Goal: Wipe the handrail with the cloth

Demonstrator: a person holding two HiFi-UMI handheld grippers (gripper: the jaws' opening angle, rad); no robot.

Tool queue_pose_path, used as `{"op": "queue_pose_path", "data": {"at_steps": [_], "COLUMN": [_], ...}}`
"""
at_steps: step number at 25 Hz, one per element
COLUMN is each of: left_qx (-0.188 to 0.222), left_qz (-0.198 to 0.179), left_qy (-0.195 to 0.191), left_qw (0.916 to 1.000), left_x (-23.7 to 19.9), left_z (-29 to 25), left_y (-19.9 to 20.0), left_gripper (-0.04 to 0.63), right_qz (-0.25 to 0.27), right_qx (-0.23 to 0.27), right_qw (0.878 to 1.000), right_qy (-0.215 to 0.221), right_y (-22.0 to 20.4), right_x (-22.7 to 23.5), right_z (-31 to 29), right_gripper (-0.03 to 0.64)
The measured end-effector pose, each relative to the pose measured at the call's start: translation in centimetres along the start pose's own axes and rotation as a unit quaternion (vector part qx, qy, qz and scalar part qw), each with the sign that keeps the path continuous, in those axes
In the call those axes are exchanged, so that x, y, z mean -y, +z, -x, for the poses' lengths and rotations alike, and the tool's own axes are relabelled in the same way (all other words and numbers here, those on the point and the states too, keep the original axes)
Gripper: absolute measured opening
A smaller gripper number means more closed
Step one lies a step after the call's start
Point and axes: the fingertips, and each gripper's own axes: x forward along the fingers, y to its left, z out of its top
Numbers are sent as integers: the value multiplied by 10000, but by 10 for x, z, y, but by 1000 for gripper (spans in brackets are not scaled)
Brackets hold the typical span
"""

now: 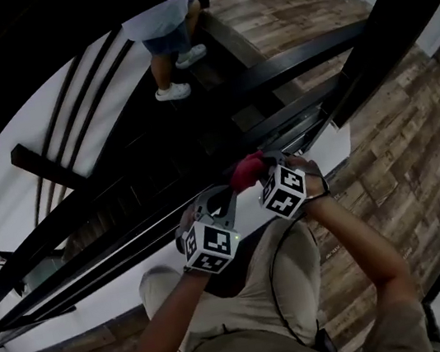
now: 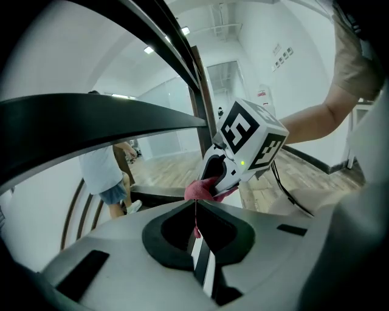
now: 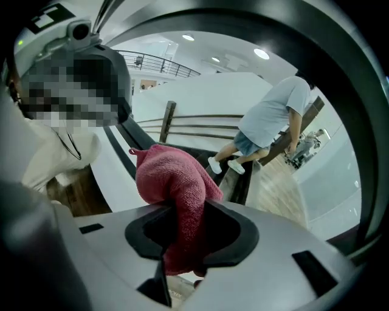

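Note:
A red cloth (image 1: 245, 173) is bunched up between my two grippers, just over the dark handrail (image 1: 300, 57) that runs diagonally across the head view. My right gripper (image 1: 257, 166) is shut on the cloth (image 3: 173, 182), which bulges out past its jaws (image 3: 182, 212). My left gripper (image 1: 228, 199) faces it from the left. Its jaws (image 2: 196, 212) are shut on a thin edge of the cloth (image 2: 199, 189). The right gripper's marker cube (image 2: 252, 136) sits right behind. I cannot tell whether the cloth touches the rail.
Another person in a light shirt, denim shorts and white sneakers (image 1: 166, 29) stands on the dark stairs below, also seen as a person (image 3: 267, 121) beyond the cloth. Dark balusters (image 1: 85, 93) line a white wall. Wood-plank floor (image 1: 406, 165) lies to the right.

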Motion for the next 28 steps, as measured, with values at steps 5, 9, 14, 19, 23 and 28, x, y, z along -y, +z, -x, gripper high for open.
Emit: {"op": "queue_pose_path", "data": {"at_steps": [5,9,14,19,23,28], "left_qx": [-16,-17,-24,5,-78,-124], "left_qz": [39,37,-77,-184,-85,-74], "left_qy": [-224,-434,-514,-411,-278,-60], "left_qw": [9997,9990,9986,9990,9995,9999], "left_x": [10,21,30,21,8,3], "left_z": [-38,-74,-109,-90,-67,-29], "left_y": [25,48,72,79,69,50], "left_gripper": [20,20,20,20,20,20], "right_qz": [-400,-460,-532,-859,-1062,-702], "right_qx": [-217,-599,-1566,-1568,-1013,-486], "right_qw": [9988,9949,9795,9733,9631,9715], "right_qy": [-177,-667,-1152,-1442,-2255,-2213], "right_y": [-47,-90,-176,-195,-183,-176], "right_x": [47,86,142,157,181,187], "right_z": [3,3,-20,-6,27,25], "right_gripper": [103,100,100,100,100,92]}}
